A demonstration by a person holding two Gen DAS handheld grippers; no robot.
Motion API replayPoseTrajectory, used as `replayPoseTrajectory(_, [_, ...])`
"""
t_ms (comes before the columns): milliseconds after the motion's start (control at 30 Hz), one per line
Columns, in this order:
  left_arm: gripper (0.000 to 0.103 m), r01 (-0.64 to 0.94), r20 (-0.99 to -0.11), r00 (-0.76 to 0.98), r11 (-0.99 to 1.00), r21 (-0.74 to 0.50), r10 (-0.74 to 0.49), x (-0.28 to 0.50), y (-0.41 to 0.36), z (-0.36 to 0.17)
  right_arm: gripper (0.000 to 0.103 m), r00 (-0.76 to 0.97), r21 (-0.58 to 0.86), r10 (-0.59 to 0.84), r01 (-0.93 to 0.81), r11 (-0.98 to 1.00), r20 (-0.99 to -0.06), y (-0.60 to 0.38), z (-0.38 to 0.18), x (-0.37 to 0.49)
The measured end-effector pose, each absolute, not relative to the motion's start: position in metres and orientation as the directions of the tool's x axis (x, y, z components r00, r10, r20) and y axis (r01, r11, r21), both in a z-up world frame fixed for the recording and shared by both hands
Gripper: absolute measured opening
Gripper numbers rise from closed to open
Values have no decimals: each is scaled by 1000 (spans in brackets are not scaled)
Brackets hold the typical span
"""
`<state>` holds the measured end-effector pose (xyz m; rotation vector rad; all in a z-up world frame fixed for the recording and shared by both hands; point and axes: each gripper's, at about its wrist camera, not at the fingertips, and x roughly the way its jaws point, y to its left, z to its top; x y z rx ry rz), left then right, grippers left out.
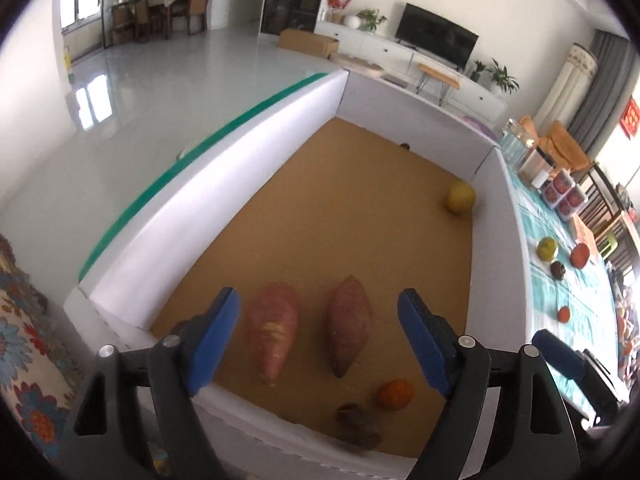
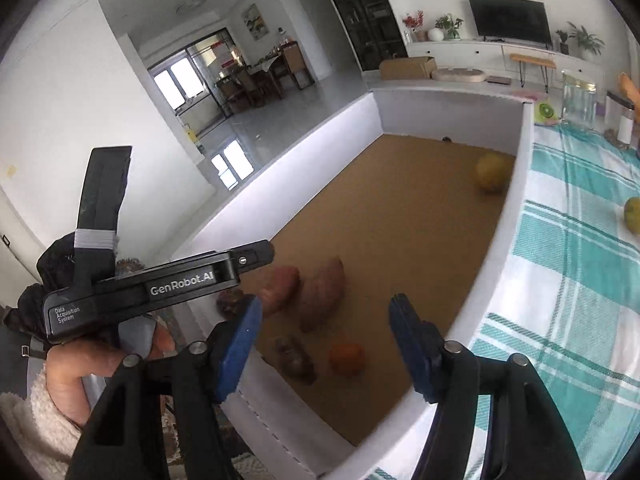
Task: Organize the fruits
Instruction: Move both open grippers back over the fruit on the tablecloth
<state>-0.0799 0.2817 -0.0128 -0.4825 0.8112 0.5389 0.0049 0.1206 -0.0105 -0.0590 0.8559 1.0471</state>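
A white-walled box (image 1: 240, 184) with a brown cardboard floor holds two sweet potatoes (image 1: 274, 332) (image 1: 349, 330), a small orange (image 1: 395, 393), a dark brown fruit (image 1: 354, 420) and a yellow round fruit (image 1: 461, 197) in the far right corner. My left gripper (image 1: 318, 300) hangs open above the box's near end, over the sweet potatoes, with nothing between its blue pads. My right gripper (image 2: 326, 304) is open too and empty, above the orange (image 2: 347, 358) and the dark fruit (image 2: 296, 360). A hand holds the left gripper's black body (image 2: 152, 288) at the left of the right wrist view.
To the right of the box a teal checked cloth (image 2: 560, 280) covers the table. On it lie a yellow-green fruit (image 1: 547, 249), a red-orange fruit (image 1: 580, 255), a dark fruit (image 1: 557, 269) and a small orange (image 1: 564, 314). A plastic punnet of red fruit (image 1: 564, 196) and jars stand further back.
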Motion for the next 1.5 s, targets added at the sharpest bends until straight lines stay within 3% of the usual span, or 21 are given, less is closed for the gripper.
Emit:
replayPoseTrajectory(133, [83,-525,-730,645,825,-209,226,-66,248,3,88,401,324,695,-672,666,-597,49,-8,32])
replayPoseTrajectory(333, [85,-205,-680,733,950,-234,-9,-26,149,21,88,670,219,376,-310,925,-640,-83,-52,87])
replayPoseTrajectory(400, [85,-83,-690,715,967,-243,-112,-9,109,19,88,700,185,260,-182,966,-666,-122,-68,100])
replayPoseTrajectory(533, [85,85,-724,635,956,-279,-268,33,42,0,88,705,188,156,-33,982,-692,-180,-85,110])
replayPoseTrajectory(633, [85,90,-753,619,972,-216,-224,66,14,-31,88,699,247,154,33,968,-699,-200,-90,108])
replayPoseTrajectory(800, [85,11,-797,602,999,-51,-47,90,5,-80,88,659,206,117,60,977,-743,-196,-103,113])
replayPoseTrajectory(1067, [85,-61,-789,613,998,-3,35,103,35,-115,91,635,149,70,72,986,-770,-190,-115,116])
replayPoseTrajectory(1500, [93,-38,-793,609,999,-5,19,109,31,-118,101,611,90,40,51,995,-790,-178,-119,119])
